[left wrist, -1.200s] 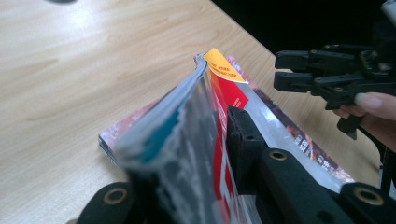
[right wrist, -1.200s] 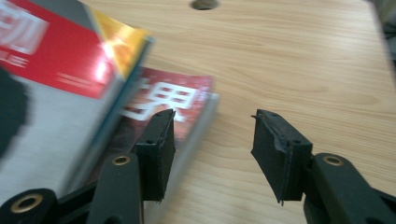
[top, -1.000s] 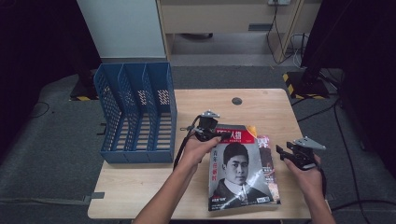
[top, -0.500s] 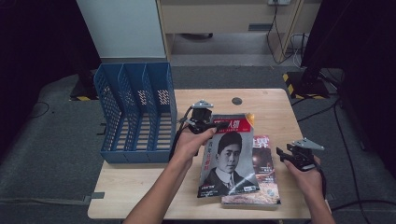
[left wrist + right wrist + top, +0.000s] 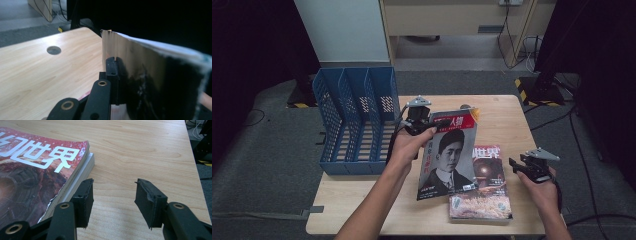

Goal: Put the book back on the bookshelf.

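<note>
The left gripper (image 5: 428,126) is clamped on the top edge of a magazine (image 5: 447,155), lifted clear of the remaining stack (image 5: 484,192) and tilted. Next move, probably: carry it to the blue file rack (image 5: 354,117) and align it with a slot. The right gripper (image 5: 112,202) rests open beside the stack; its own view shows nothing between the jaws.

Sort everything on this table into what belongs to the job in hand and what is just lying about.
In the job:
- left gripper, shut on the portrait magazine, lifted and tilted
- blue file rack, likely where it goes
- stack of magazines, from which it seems taken

Lying about:
- right gripper, open, beside the stack
- round cable hole in the table
</note>
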Motion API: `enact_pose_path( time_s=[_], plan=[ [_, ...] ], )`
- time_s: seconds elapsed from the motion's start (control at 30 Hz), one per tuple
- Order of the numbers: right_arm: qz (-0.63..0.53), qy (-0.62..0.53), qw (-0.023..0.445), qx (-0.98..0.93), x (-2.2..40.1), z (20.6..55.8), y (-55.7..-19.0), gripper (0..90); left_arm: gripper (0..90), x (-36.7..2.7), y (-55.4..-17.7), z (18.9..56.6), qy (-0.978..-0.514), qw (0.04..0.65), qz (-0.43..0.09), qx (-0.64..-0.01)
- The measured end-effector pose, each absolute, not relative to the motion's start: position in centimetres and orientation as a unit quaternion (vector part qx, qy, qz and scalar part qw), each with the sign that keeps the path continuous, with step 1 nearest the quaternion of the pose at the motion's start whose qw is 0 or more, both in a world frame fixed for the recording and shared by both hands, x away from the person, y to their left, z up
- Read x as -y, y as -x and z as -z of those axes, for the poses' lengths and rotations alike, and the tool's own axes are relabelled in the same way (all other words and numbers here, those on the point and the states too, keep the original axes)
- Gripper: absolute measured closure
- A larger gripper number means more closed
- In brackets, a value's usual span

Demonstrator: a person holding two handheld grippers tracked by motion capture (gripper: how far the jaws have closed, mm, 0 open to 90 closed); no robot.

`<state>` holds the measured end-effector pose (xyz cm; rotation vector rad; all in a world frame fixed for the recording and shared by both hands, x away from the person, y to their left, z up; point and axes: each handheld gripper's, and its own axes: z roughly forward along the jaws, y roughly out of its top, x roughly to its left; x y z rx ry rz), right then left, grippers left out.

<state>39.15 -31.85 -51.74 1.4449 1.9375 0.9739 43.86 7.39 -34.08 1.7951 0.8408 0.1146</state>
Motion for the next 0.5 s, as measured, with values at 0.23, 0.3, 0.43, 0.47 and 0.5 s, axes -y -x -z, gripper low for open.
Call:
enact_pose_path(
  time_s=[0.23, 0.3, 0.43, 0.47, 0.5],
  plan=[
    [-0.357, -0.533, 0.267, -0.719, 31.9, 51.8, -39.1, 48.4, 86.2, -8.1, -43.8, 32.6, -0.749, 0.555, -0.060, -0.357],
    [-0.356, -0.532, 0.266, -0.720, 32.0, 51.9, -39.1, 48.3, 86.2, -8.2, -43.8, 32.1, -0.748, 0.556, -0.064, -0.358],
    [-0.357, -0.535, 0.264, -0.719, 32.0, 51.8, -39.2, 48.2, 86.2, -8.5, -43.7, 31.5, -0.742, 0.561, -0.073, -0.359],
    [-0.356, -0.535, 0.264, -0.719, 32.0, 51.8, -39.2, 48.1, 86.2, -8.6, -43.7, 31.3, -0.742, 0.562, -0.074, -0.359],
    [-0.356, -0.535, 0.264, -0.719, 32.0, 51.9, -39.1, 48.0, 86.2, -8.7, -43.7, 31.2, -0.742, 0.561, -0.076, -0.360]
  ],
)
